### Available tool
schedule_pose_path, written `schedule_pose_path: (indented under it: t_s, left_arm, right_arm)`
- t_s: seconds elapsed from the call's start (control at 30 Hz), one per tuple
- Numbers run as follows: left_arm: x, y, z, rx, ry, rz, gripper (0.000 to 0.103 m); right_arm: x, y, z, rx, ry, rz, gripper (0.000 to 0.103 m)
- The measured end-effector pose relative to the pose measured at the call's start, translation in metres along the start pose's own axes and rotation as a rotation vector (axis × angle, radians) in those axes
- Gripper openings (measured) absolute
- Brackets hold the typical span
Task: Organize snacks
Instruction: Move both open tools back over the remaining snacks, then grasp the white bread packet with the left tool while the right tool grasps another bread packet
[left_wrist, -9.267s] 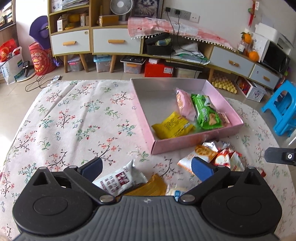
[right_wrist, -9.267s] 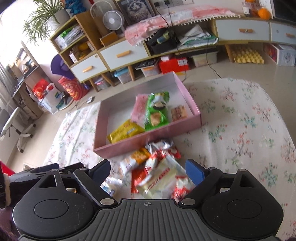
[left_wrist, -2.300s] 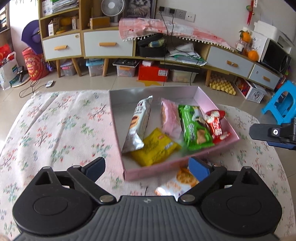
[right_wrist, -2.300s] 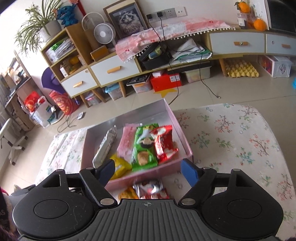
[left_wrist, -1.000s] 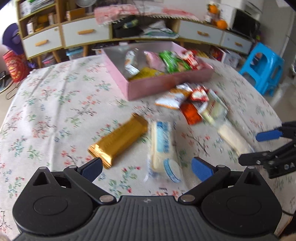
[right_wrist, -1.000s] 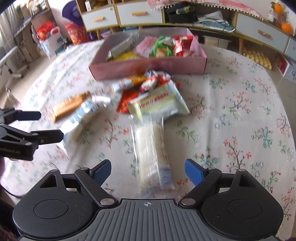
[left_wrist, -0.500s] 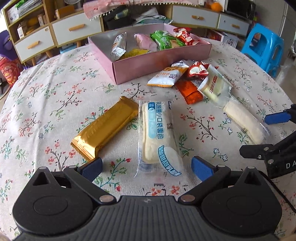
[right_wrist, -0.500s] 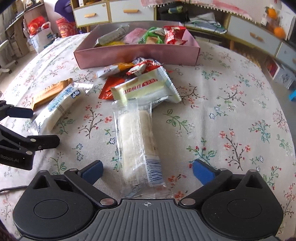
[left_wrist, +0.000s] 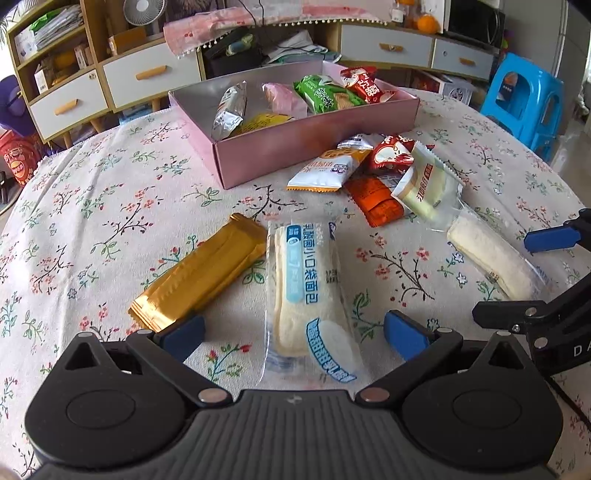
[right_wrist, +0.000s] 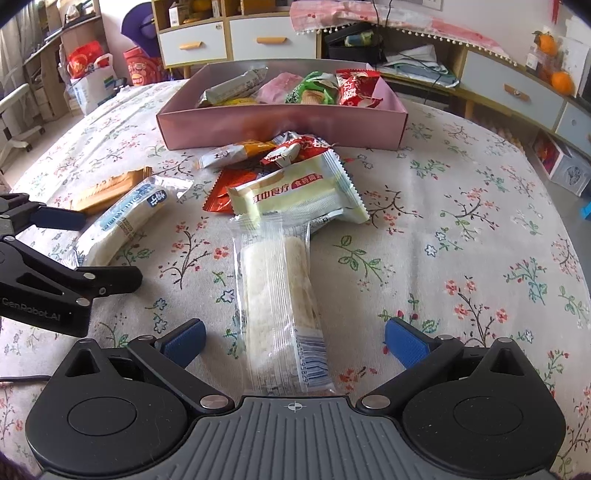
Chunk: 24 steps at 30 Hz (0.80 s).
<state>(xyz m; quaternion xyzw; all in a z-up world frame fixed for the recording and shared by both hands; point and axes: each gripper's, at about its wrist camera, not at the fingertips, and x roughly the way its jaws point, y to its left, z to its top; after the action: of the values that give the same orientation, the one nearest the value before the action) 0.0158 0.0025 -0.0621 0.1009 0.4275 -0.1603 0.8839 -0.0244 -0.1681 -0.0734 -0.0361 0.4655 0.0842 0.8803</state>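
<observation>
Pink box at the tabletop's far side already holds five snacks, while about seven packets lie loose before it; the left gripper straddles the blue-printed bread packet and the right gripper the clear-wrapped bar, both wide open, neither grasping.

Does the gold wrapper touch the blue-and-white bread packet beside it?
Touching. In the left wrist view, the far end of the gold wrapper meets the clear edge of the bread packet, with no tablecloth showing between them there.

bare tablecloth left of gold bar, snack pile crowding pink box front
</observation>
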Motion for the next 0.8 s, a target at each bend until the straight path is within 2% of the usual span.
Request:
schedule_pose_path:
  t_s: [0.1, 0.37, 0.57, 0.8]
  left_arm:
    - [0.0001, -0.0003, 0.0014, 0.001, -0.002, -0.002, 0.102]
    - [-0.0022, -0.0004, 0.0067, -0.006, -0.006, -0.018, 0.084]
    - [-0.0045, -0.0008, 0.0087, -0.011, -0.016, -0.023, 0.071]
    - [-0.0077, -0.0016, 0.0097, -0.014, -0.021, -0.029, 0.052]
  right_arm:
    - [0.0004, 0.0008, 0.0018, 0.000, 0.008, 0.001, 0.103]
    - [-0.0007, 0.0022, 0.0049, -0.008, 0.005, 0.017, 0.099]
    - [-0.0030, 0.0015, 0.0073, -0.007, -0.008, 0.013, 0.086]
    - [-0.0070, -0.0009, 0.0092, -0.002, -0.030, 0.012, 0.056]
